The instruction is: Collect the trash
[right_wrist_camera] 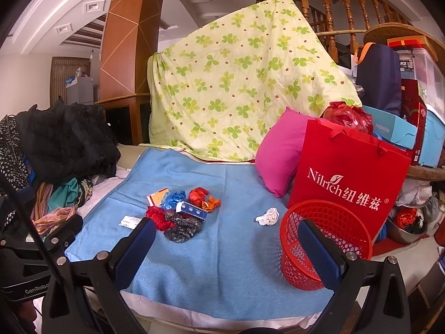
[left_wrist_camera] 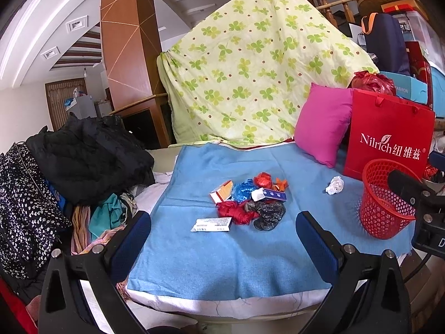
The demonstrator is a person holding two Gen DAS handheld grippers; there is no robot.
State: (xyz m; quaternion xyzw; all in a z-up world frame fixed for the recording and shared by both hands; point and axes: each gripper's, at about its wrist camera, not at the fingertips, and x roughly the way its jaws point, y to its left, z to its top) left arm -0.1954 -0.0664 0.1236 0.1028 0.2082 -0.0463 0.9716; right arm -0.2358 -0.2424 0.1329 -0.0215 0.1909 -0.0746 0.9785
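While both tongs gape empty, crumpled trash pile (left_wrist_camera: 247,204) — wrappers, boxes (bright colours), red basket (left_wrist_camera: 385,199) beside.

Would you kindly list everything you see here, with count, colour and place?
Basket: one, red mesh, upright on the blanket's right edge.
Paper ball: one, white, alone left of the basket.
Trash pile: one heap of wrappers, small boxes and crumpled bags, mixed colours, mid-blanket.
Packet: one, white, flat, just in front of the pile.
Blanket: one, blue, under it all.
Gift bag: one, red, behind the basket.
Pillow: one, pink, left of the gift bag.
Quilt: one, green clover print, at the back.
Clothes: one pile, mostly black, far left.
Left claw: open, empty.
Right claw: open, empty.
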